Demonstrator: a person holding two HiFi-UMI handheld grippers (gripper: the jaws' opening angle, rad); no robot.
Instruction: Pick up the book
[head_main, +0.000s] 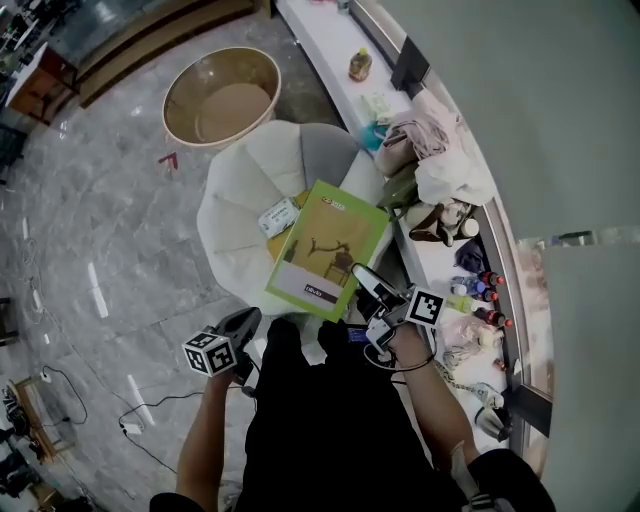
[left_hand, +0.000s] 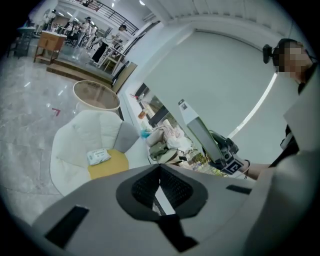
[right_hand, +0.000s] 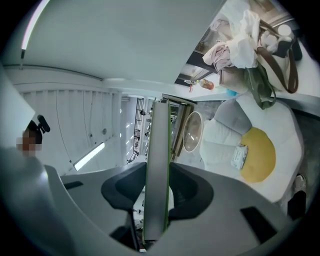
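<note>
We are in a big office hall. We see a shiny stone floor (head_main: 100, 200), a soft white chair (head_main: 240, 190), and people (left_hand: 121, 31) at desks (left_hand: 49, 36) far off.

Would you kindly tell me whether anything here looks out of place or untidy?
Mostly the ledge: a heap of clothes and bags slumps across it beside the white chair, and a small packet lies askew on the seat.

White shell-backed chair (head_main: 235, 190) on marble floor (head_main: 90, 200); white packet (head_main: 279, 215) lies on its yellow cushion (left_hand: 107, 165). Round beige tub (head_main: 221, 100) stands beyond chair. White ledge (head_main: 322, 45) carries amber bottle (head_main: 360, 66), heaped clothes and bags (head_main: 440, 150).
</note>
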